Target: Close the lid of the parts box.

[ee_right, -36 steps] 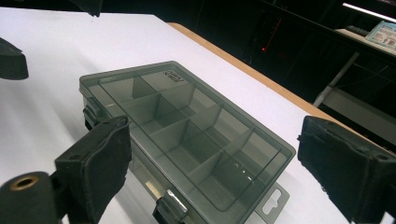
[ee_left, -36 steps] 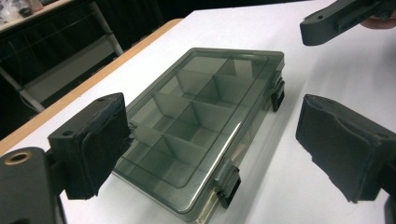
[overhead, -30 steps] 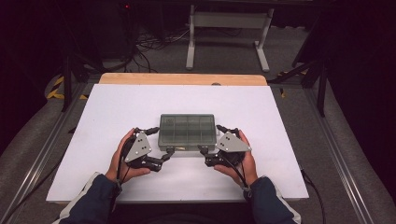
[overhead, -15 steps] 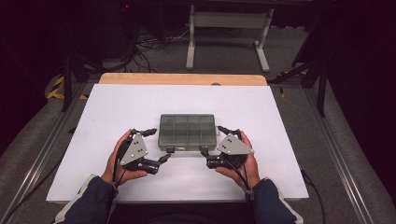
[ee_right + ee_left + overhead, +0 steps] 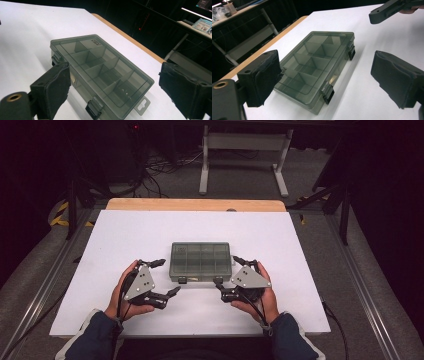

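- high view: my left gripper (image 5: pixel 164 277) and right gripper (image 5: pixel 226 276) flank the compartment box (image 5: pixel 201 260) near the front middle of the white desk (image 5: pixel 120 235), jaws spread, holding nothing.
- left gripper view: lid down, both front latches (image 5: pixel 328 94) look shut.
- right gripper view: i judge opening hasn't begun; the latches are left to do.

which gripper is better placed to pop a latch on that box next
Right, probably. The right gripper is open with one jaw close to the latch on the near wall of the closed organizer box. The left gripper, also open, sits farther from its nearest latch.
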Demonstrator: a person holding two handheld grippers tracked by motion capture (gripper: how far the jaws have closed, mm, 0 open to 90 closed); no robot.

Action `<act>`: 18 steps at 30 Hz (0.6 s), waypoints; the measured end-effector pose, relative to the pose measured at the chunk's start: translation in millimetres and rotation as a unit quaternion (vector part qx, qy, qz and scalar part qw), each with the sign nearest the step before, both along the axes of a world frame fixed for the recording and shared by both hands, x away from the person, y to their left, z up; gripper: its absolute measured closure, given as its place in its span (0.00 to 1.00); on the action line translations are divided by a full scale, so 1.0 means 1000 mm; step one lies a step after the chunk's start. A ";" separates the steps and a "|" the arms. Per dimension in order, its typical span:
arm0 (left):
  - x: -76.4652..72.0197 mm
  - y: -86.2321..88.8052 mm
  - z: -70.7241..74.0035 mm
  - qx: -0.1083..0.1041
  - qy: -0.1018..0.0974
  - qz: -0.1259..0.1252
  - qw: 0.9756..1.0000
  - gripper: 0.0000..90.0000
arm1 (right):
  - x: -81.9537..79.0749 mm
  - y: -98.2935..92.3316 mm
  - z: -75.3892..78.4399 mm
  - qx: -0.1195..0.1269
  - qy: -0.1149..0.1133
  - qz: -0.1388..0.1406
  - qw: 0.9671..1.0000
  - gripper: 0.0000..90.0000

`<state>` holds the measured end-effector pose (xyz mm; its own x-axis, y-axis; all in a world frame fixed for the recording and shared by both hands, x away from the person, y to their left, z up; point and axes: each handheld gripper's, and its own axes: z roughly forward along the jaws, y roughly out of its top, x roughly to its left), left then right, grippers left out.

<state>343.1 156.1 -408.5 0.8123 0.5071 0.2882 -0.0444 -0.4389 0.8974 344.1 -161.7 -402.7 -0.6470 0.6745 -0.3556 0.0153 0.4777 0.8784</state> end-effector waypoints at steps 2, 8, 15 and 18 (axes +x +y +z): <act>-0.001 0.001 0.000 0.001 -0.002 -0.001 1.000 0.11 | -0.001 0.000 0.000 -0.001 -0.001 0.000 1.000 0.12; -0.005 0.003 0.001 0.003 -0.005 -0.002 1.000 0.11 | -0.003 -0.001 0.000 -0.010 -0.003 -0.004 1.000 0.12; -0.008 0.006 0.000 0.007 -0.006 0.001 1.000 0.11 | -0.005 -0.002 0.000 -0.013 -0.004 -0.006 1.000 0.12; -0.009 0.008 0.000 0.010 -0.008 0.003 1.000 0.11 | -0.006 -0.003 -0.001 -0.017 -0.004 -0.007 1.000 0.12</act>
<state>334.0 163.8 -408.6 0.8049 0.5058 0.3104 -0.0553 -0.4568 0.8879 338.2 -164.4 -403.5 -0.6342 0.6712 -0.3837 0.0152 0.5071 0.8618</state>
